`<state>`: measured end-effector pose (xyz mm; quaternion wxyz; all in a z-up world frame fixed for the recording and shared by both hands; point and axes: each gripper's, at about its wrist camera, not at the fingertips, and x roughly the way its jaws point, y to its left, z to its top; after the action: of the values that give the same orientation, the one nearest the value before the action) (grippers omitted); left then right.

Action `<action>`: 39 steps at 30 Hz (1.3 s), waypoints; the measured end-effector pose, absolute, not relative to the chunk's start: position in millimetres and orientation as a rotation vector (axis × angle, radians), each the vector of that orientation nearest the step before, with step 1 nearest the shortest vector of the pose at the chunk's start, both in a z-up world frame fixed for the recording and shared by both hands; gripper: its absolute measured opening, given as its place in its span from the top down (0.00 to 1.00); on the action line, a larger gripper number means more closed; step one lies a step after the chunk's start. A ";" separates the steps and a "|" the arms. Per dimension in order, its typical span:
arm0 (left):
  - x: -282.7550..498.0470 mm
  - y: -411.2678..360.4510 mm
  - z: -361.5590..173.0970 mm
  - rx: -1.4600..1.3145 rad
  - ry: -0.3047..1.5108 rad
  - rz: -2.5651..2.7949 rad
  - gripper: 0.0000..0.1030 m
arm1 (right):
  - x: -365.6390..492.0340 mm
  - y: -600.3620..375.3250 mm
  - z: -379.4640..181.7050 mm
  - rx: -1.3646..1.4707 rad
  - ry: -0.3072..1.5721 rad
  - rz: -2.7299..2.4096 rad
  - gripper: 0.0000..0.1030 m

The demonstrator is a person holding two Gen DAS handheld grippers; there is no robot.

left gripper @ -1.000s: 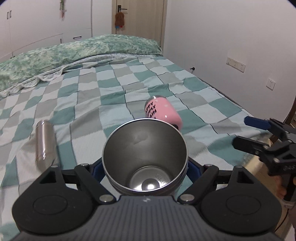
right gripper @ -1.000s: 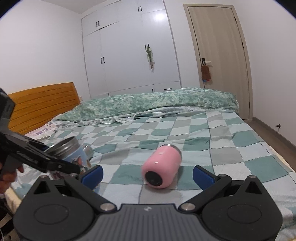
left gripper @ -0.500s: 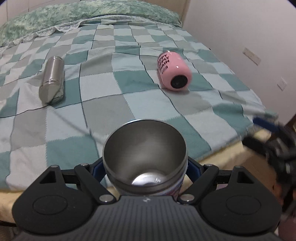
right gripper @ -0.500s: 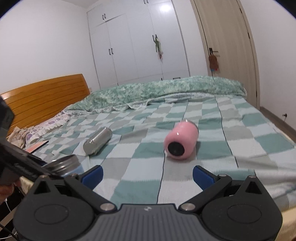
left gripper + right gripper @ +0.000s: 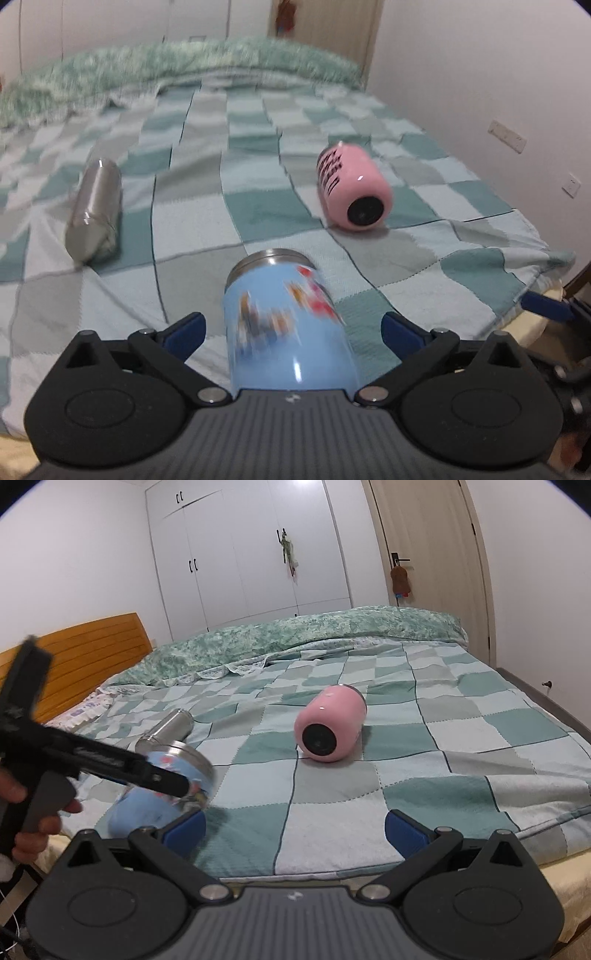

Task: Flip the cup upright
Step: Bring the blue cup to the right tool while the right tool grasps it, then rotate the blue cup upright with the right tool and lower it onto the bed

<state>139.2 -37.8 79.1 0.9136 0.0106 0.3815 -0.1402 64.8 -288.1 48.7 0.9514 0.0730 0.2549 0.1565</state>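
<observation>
The checked bedspread [image 5: 258, 206] is running blurred toward the pillows in the left wrist view, and its near edge is disappearing behind both gripper bodies. The blue cup [image 5: 284, 325] is sitting between the fingers of the left gripper [image 5: 291, 328], motion-smeared so its printed pictures cannot be read, its base is cut off by the gripper body, and whether it is resting on the bedspread cannot be told. Half a second ago the cup was clamped with its steel mouth gaping at the camera; now it is leaning away with the steel rim pointing toward the bed, and the jaws are spread wide with gaps on either side of it. The right gripper [image 5: 295, 823] is hovering at the bed's edge with jaws released and nothing between them. Farther out, the pink cup [image 5: 330, 729] and the steel flask [image 5: 94, 210] are lying on their sides, well apart.
</observation>
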 end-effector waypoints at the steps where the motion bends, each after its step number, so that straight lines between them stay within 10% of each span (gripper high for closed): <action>1: 134.6 -35.6 81.9 0.027 0.768 -0.293 0.00 | 66.3 -284.7 49.9 0.148 0.518 0.320 0.00; 39: 98.8 120.7 53.9 0.082 0.517 -0.221 0.00 | 186.1 -109.7 59.2 0.078 0.946 0.244 0.00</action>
<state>98.8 120.7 53.9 0.9600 0.0404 0.2548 -0.1089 186.1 -109.7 59.2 0.8823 0.0376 0.4544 0.1169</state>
